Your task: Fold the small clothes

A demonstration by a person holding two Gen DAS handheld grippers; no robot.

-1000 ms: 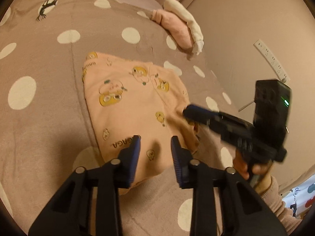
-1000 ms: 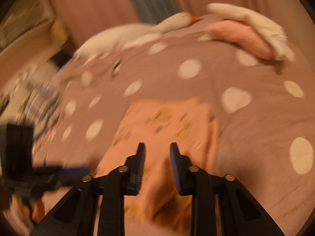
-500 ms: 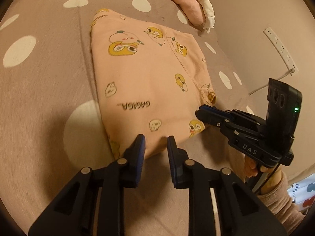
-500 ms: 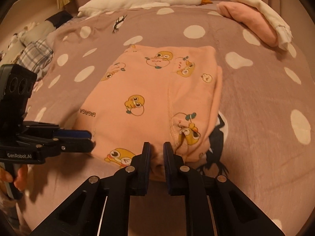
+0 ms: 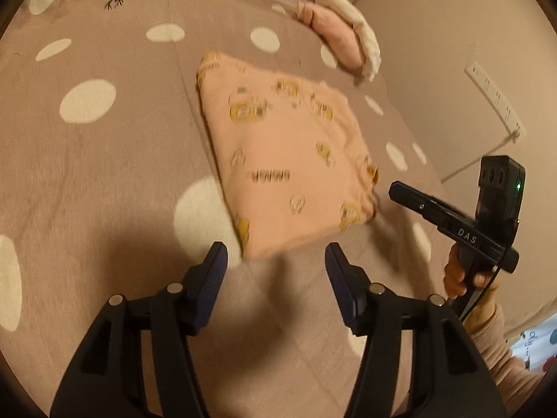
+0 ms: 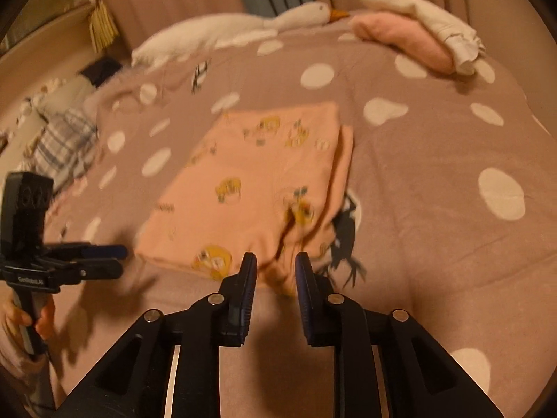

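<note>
A peach garment with yellow cartoon prints lies folded into a rectangle on the dotted brown bedspread. My left gripper hovers just short of its near edge, jaws opening wide with nothing between them. In the right wrist view the same garment lies ahead. My right gripper is at its near right corner, jaws opening a little. A bit of that corner shows in the gap, but the pads do not press on it. Each gripper also shows in the other's view: the right gripper, the left gripper.
A pink and a white folded piece rest at the bed's far right. A white goose plush lies along the far edge. A plaid heap is off to the left. A power strip hangs on the wall to the right.
Both grippers have drawn back from the garment's near edge. The left jaws have spread wide; the right jaws have parted slightly. The garment stays flat.
</note>
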